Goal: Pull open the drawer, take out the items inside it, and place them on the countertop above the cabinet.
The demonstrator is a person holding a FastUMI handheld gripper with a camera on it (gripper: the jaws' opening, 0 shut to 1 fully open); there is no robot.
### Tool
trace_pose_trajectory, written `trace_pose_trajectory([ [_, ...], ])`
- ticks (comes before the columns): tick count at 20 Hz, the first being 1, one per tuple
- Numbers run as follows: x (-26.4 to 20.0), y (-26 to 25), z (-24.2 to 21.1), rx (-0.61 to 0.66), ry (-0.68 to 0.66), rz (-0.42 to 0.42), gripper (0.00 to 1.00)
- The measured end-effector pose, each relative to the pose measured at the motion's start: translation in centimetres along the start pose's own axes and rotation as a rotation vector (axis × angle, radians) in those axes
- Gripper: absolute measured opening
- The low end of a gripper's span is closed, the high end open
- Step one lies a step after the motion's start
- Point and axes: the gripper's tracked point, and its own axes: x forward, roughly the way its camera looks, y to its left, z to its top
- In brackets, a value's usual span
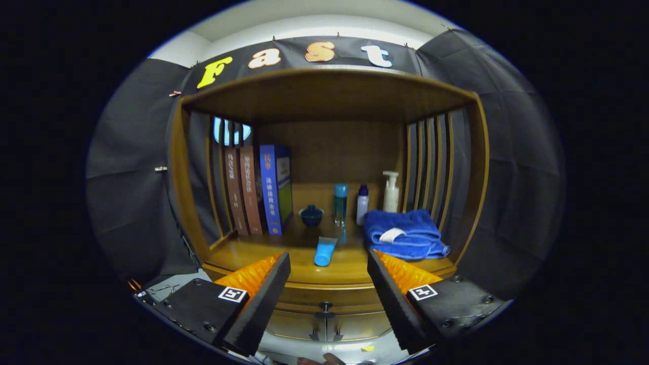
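Wooden cabinet with its drawer (324, 296) closed, knob (325, 306) at 6 o'clock between the wide-open, empty fingers of the gripper (328, 268); misaligned approach risks slipping off the small knob.

No txt legible w/ certainty. Blue book (275, 188): spine has white + yellow characters, too small to read. Two brown books (242, 190) beside it: pale spine characters, blurred. Gripper (328, 255), fingers spread w/ nothing between, carries a black-and-white square marker on each finger: left marker (232, 294), right marker (422, 292); patterns only, no words.
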Motion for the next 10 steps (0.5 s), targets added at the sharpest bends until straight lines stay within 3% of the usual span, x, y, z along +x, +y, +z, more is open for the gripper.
trace_pose_trajectory([
  [5, -5.1, 0.2, 5.3, 0.014, -0.108, -0.002, 1.0],
  [10, -8.5, 0.7, 6.9, 0.006, -0.148, 0.01, 1.0],
])
